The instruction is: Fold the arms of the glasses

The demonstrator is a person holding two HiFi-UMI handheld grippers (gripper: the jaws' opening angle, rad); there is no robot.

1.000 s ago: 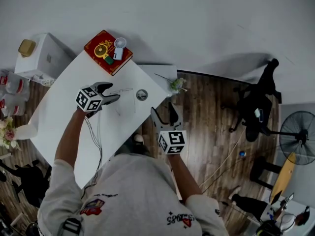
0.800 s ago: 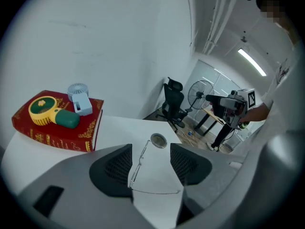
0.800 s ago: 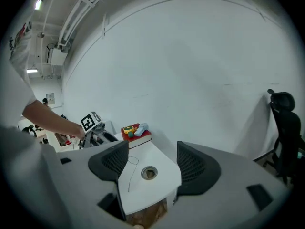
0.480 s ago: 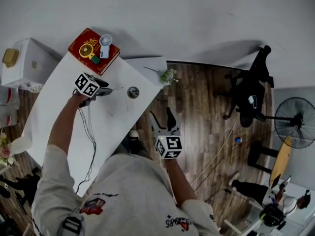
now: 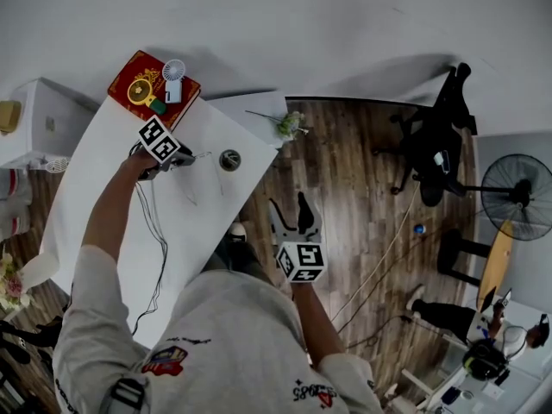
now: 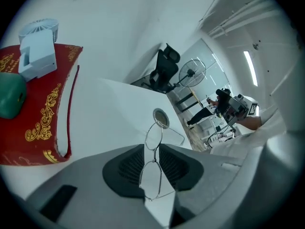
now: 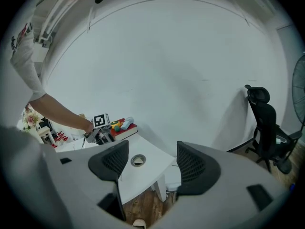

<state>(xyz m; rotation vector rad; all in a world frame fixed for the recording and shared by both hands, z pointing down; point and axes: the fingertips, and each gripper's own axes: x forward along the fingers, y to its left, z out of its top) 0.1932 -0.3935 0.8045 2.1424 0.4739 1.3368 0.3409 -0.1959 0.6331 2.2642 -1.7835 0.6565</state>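
Note:
Thin wire-framed glasses (image 6: 153,136) stand on the white table (image 5: 103,197), arms spread out behind them. My left gripper (image 6: 153,151) points down at them, and its jaws are closing with the bridge and near lens between the dark pads (image 6: 128,163), which touch the frame. In the head view the left gripper (image 5: 177,158) is at the table's far part, with the glasses (image 5: 200,155) just right of it. My right gripper (image 5: 289,210) hangs off the table's right edge over the wooden floor. In its own view the right gripper (image 7: 147,161) is open and empty.
A red book (image 5: 147,89) bearing a small white fan (image 5: 172,72) lies at the far corner. A round metal disc (image 5: 229,159) sits right of the glasses. A cable (image 5: 159,231) crosses the table. An office chair (image 5: 435,145) and floor fan (image 5: 517,210) stand at right.
My left gripper has dropped down to the table and its jaws have narrowed around the glasses. The right gripper has shifted a little and stayed open.

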